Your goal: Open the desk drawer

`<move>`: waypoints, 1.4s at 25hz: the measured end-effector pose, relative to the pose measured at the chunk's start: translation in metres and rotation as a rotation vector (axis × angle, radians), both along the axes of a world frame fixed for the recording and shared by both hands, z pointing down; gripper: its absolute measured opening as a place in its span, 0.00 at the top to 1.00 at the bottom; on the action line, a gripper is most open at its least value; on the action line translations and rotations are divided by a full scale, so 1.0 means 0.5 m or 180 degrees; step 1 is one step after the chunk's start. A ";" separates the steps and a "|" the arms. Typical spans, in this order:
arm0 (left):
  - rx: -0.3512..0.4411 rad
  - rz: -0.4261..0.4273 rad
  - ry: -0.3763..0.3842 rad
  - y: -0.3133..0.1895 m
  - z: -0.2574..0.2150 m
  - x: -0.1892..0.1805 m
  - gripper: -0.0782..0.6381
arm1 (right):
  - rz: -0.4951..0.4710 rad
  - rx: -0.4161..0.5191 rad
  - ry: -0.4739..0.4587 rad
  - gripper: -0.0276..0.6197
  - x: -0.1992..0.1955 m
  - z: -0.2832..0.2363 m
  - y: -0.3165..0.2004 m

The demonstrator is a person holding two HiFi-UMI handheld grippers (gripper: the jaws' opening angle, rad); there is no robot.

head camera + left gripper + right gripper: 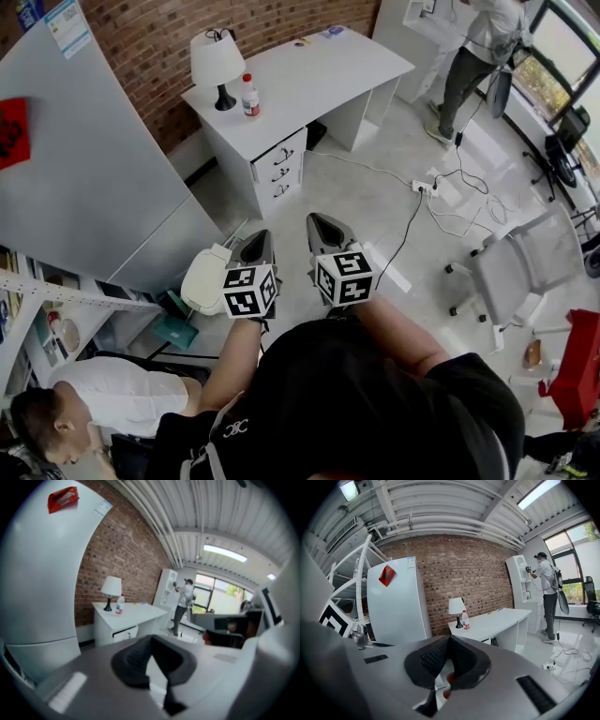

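The white desk (319, 75) stands against the brick wall, well ahead of me. Its stack of three drawers (279, 167) faces me, all pushed in. In the left gripper view the desk (133, 613) and its drawers (124, 633) show small and far off. My left gripper (251, 246) and right gripper (322, 231) are held side by side over the floor, far short of the desk. Both are shut with nothing between the jaws, which meet at their tips in the left gripper view (151, 638) and the right gripper view (449, 638).
A lamp (217, 64) and a bottle (249, 96) stand on the desk. A large white fridge (84, 178) rises at left. A power strip with cables (427, 187) lies on the floor, an office chair (520, 267) at right. One person (478, 47) stands at back right; another (103, 403) crouches at lower left.
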State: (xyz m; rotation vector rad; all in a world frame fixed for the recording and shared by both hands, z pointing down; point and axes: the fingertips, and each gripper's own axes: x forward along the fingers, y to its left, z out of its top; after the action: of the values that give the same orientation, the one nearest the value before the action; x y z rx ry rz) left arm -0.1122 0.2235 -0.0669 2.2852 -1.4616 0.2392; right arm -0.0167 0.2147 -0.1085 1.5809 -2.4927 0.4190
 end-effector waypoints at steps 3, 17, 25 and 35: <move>-0.0029 0.0012 0.0004 -0.002 0.009 0.005 0.89 | -0.0004 -0.0055 -0.0009 0.97 0.002 0.013 -0.005; -0.0058 0.0015 -0.0267 -0.224 0.035 0.060 0.89 | -0.0106 -0.0155 -0.0278 0.97 0.039 0.054 -0.280; -0.0114 -0.0121 -0.0325 -0.446 0.030 0.099 0.89 | -0.0175 -0.0202 -0.0370 0.97 0.090 0.045 -0.521; -0.0230 -0.0118 -0.0300 -0.634 0.045 0.204 0.89 | -0.0275 -0.0350 -0.0315 0.97 0.189 0.077 -0.698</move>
State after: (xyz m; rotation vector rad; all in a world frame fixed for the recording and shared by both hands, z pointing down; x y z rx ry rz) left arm -0.0103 -0.0934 -0.0443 2.2142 -1.5147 0.3870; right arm 0.0776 -0.1345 -0.0700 1.4393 -2.5503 0.6245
